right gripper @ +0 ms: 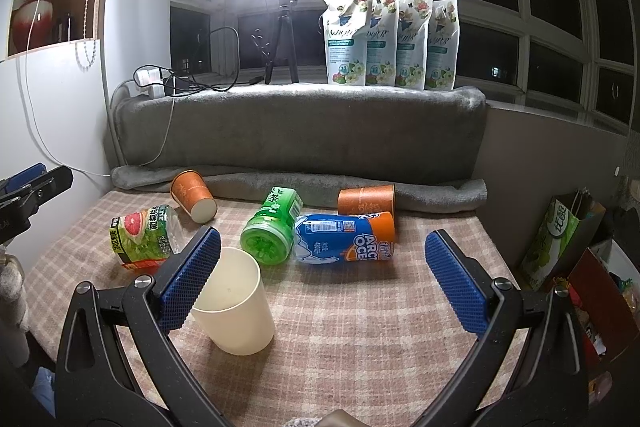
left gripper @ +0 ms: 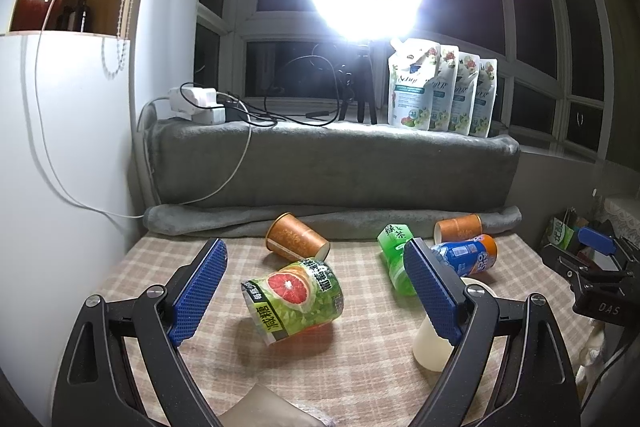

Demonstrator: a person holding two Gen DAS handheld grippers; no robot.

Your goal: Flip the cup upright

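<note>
A cream plastic cup (right gripper: 236,303) stands upright on the checked tablecloth, mouth up, just behind my right gripper's left finger (right gripper: 188,283). In the left wrist view the cup (left gripper: 432,343) is partly hidden behind my left gripper's right finger (left gripper: 434,291). My right gripper (right gripper: 324,283) is open and empty, with the cup at its left side. My left gripper (left gripper: 312,291) is open and empty, above a grapefruit-label bottle (left gripper: 296,299) that lies on its side.
Lying on the tablecloth (right gripper: 360,327): two orange paper cups (right gripper: 192,195) (right gripper: 366,201), a green tea bottle (right gripper: 270,225), a blue and orange bottle (right gripper: 346,237). A grey blanket roll (right gripper: 300,143) backs the table. Bags (right gripper: 560,239) stand at the right.
</note>
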